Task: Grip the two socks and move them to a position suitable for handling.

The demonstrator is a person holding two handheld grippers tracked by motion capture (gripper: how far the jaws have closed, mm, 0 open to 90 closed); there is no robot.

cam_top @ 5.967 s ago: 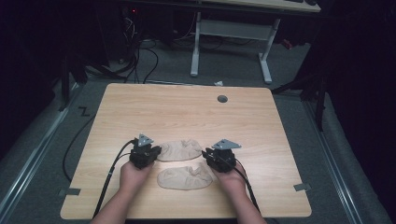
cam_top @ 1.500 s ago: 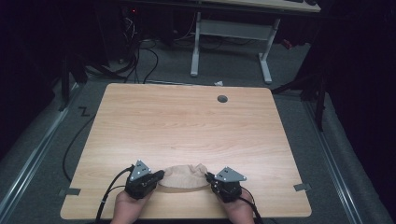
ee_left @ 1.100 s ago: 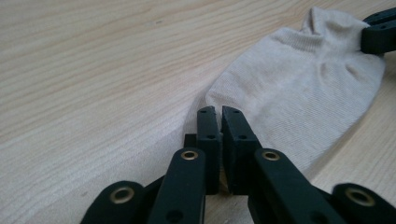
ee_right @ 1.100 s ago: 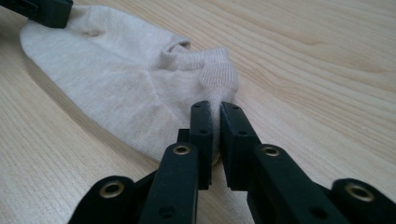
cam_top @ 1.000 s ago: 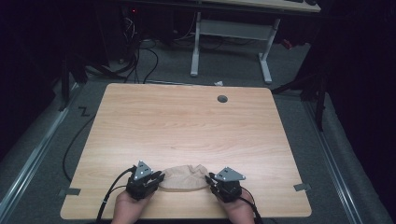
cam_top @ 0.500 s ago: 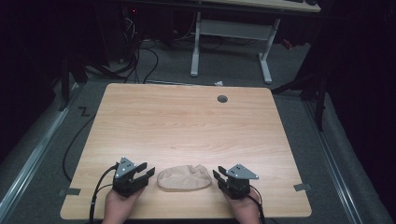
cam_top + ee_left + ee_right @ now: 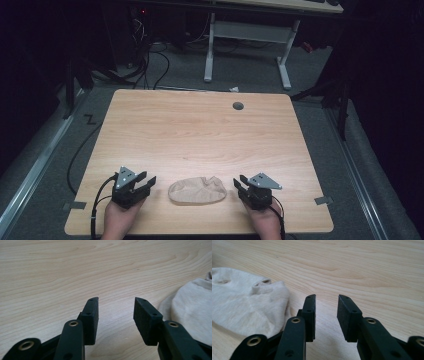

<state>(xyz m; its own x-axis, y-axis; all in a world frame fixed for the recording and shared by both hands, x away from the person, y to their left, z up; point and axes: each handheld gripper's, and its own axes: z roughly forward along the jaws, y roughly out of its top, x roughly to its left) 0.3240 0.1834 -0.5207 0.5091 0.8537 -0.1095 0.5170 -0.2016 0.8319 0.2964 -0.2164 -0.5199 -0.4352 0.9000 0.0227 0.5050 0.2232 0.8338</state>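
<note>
The beige sock bundle (image 7: 197, 191) lies near the front edge of the wooden table (image 7: 200, 130), between the two grippers and touching neither. It reads as socks laid one on the other; from the right gripper view we see a ribbed cuff opening on its upper surface (image 7: 249, 305), and from the left gripper view its rounded edge (image 7: 192, 310) sits just to the side of the jaws. We hold the left gripper (image 7: 145, 183) to the left of the bundle, its jaws apart with only bare tabletop between them (image 7: 115, 315). We hold the right gripper (image 7: 240, 183) to the right of the bundle, its jaws likewise apart and empty (image 7: 326, 315). We judge that the pairing step is finished and the release is complete, both tools standing clear. Should further work be wanted, the next move calls for bringing one gripper in low over the wood to pinch the cuff edge without dragging the stack apart. A round cable port (image 7: 238, 106) marks the far side of the table.
</note>
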